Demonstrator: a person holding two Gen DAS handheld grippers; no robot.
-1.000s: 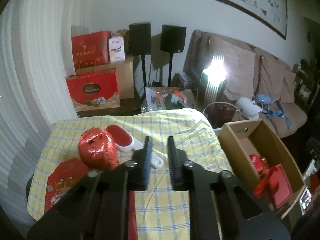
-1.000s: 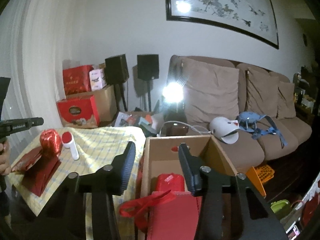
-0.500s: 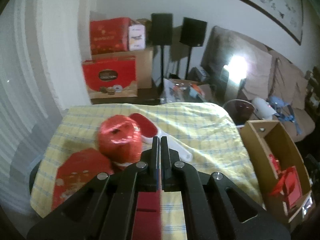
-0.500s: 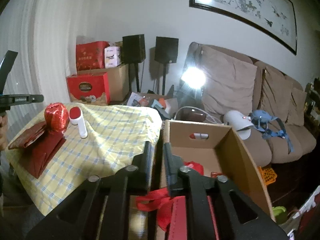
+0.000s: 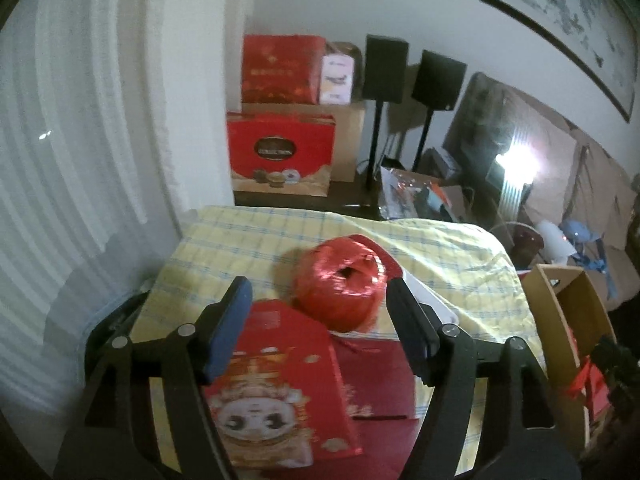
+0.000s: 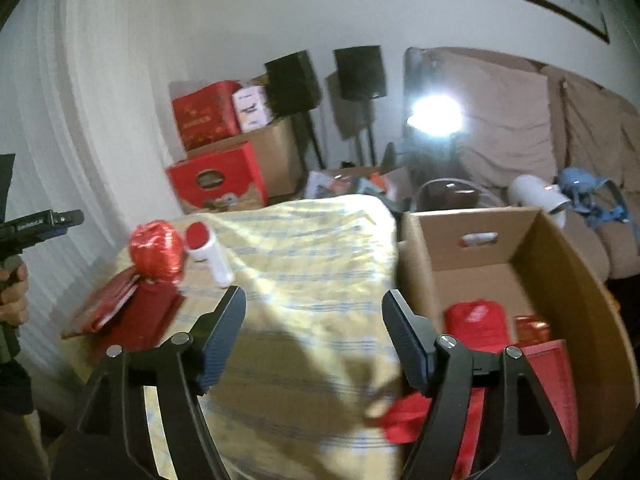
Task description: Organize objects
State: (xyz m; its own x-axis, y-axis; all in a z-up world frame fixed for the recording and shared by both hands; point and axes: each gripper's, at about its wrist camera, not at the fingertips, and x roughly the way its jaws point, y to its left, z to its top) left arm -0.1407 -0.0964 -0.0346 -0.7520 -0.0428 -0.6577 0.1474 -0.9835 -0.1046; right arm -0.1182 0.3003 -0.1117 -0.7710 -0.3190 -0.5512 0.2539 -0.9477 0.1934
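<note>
A table draped in a yellow cloth with a blue check is filling the middle of a dim living room. On it a shiny red ball of ribbon is sitting against a white tube with a red cap, with a flat red gift bag printed with a cartoon figure and a darker red folded bag lying just in front. An open brown cardboard box is standing against the table's right edge, holding red bags and packets. The left gripper is hanging over the red bags, its jaws having just been opening, wide apart with nothing clamped. The right gripper is hovering over the cloth beside the box, jaws likewise just opened and empty. Behind, red gift cartons are stacked by two black speakers on stands, a tan sofa is lining the white wall under a framed painting, and a lamp is glaring.
</note>
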